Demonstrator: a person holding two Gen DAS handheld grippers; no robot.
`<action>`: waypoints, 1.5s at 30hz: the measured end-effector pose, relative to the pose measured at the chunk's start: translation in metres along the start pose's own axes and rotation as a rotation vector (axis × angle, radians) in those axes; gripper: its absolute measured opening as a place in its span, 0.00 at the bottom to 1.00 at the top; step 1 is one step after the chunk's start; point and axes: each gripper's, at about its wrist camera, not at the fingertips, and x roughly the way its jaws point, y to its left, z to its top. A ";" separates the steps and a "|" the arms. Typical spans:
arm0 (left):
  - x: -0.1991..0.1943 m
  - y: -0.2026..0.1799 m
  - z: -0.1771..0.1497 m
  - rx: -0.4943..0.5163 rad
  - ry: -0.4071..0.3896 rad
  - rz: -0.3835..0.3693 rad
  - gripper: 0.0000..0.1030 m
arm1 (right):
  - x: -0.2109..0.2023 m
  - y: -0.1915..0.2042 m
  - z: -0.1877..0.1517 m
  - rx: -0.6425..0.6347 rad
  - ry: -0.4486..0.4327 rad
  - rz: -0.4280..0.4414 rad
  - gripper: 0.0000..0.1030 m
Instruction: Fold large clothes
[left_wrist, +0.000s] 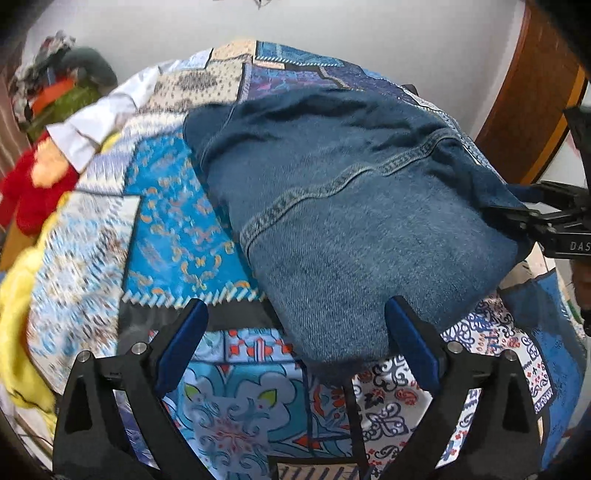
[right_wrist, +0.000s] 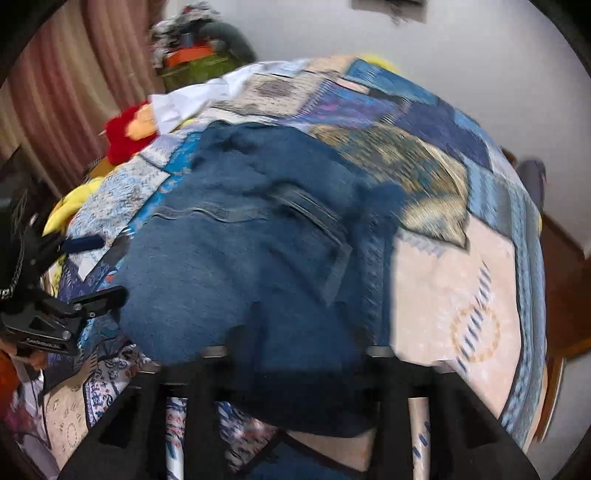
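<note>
Hovering over the patchwork bedspread (left_wrist: 173, 229), my left gripper (left_wrist: 295, 343) has its blue fingers (left_wrist: 183, 343) spread wide, released, the near corner of the folded jeans (left_wrist: 354, 221) lying just ahead between them, untouched. My right gripper (right_wrist: 295, 354) is blurred; its jaws stand apart, the denim lying loose directly beneath and ahead of them.

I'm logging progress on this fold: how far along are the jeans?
Done, it seems: the jeans lie doubled over in a compact bundle on the patchwork bedspread. In hand: nothing; both the left tongs and the right tongs stand open, clear of the denim. Left: perhaps one more fold or smoothing its rumpled far end; other clothes are piled beyond the bed.
</note>
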 end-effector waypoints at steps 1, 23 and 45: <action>0.000 0.002 -0.002 -0.009 0.003 -0.014 0.98 | 0.001 -0.006 -0.004 0.012 -0.008 0.011 0.85; -0.015 0.054 0.048 -0.168 -0.003 -0.008 0.96 | 0.001 -0.027 0.048 0.120 0.087 0.336 0.94; 0.096 0.069 0.082 -0.424 0.205 -0.381 0.68 | 0.124 -0.044 0.068 0.367 0.342 0.556 0.63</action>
